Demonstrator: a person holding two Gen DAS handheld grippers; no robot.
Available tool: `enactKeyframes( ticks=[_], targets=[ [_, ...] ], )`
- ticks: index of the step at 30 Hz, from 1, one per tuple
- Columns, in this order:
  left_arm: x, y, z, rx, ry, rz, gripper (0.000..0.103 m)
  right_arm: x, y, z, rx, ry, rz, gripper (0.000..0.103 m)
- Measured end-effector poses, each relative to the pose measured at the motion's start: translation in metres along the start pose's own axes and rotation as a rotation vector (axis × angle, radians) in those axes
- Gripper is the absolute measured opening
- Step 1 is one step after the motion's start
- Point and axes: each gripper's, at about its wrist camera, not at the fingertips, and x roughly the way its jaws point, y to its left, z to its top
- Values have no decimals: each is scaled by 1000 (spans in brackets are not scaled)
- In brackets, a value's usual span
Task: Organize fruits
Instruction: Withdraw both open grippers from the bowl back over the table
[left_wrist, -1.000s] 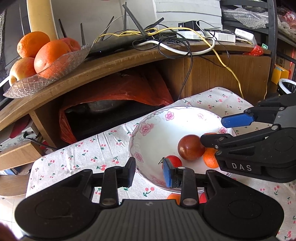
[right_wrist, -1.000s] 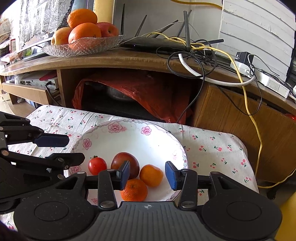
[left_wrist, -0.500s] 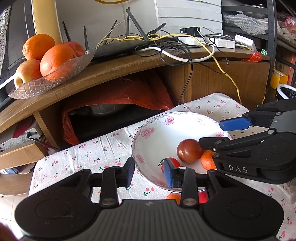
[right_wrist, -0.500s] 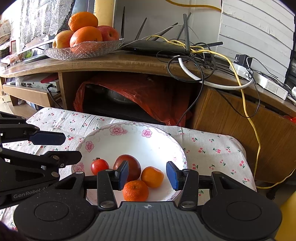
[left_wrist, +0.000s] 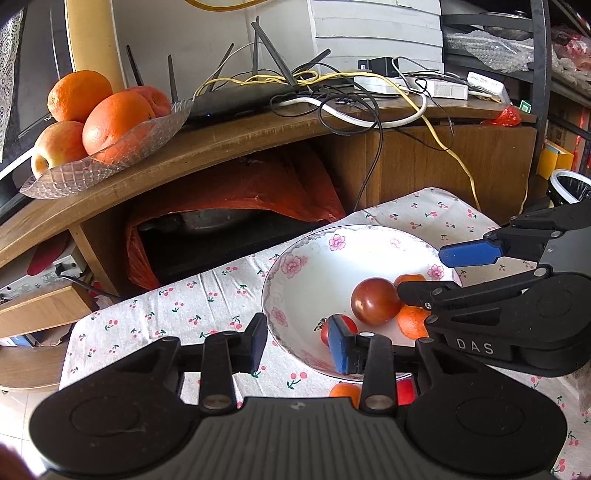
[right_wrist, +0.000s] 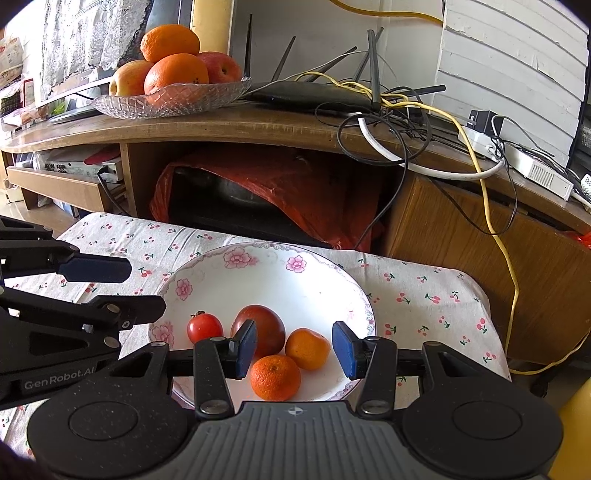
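1. The low table (right_wrist: 424, 295) is covered with a white cotton cloth printed with small red cherries. Behind it stands a wooden cabinet (right_wrist: 258, 125) with a curved, worn top.
2. On the cabinet top sits a cut-glass dish (right_wrist: 173, 99) with a diamond pattern. It holds round oranges and smooth apples. Beside the dish lies a flat black router (right_wrist: 314, 96) with thin antennas, under a tangle of black, white and yellow cables.
3. In the open space under the cabinet top, a wrinkled red plastic bag (right_wrist: 295, 184) lies over something dark.
4. A glossy white ceramic bowl (right_wrist: 229, 273) with pink flowers on its rim stands on the cloth.
5. In the bowl lie four round fruits. There is a small shiny red tomato (right_wrist: 204, 328), a larger dark red tomato (right_wrist: 266, 325), and two mandarins with dimpled peel: the near mandarin (right_wrist: 275, 377) and the far mandarin (right_wrist: 307, 349). The large tomato touches both mandarins.
6. The left gripper (left_wrist: 297, 341) is of black plastic with blue pads. Its jaws are spread over the near rim of the bowl and pinch nothing.
7. The right gripper (right_wrist: 293, 349) also has its jaws apart. It is above the two mandarins, and its pads do not press on them.
8. In the left wrist view, an orange fruit and a red fruit lie on the cloth just outside the bowl, partly hidden by the gripper.
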Motion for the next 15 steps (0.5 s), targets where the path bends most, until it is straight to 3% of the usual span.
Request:
enactKeyframes(
  ticks=[15],
  targets=[
    [-15,-3,-6,11,1,-10,45,-17,6,-3,-8,-2,6,41]
  ],
)
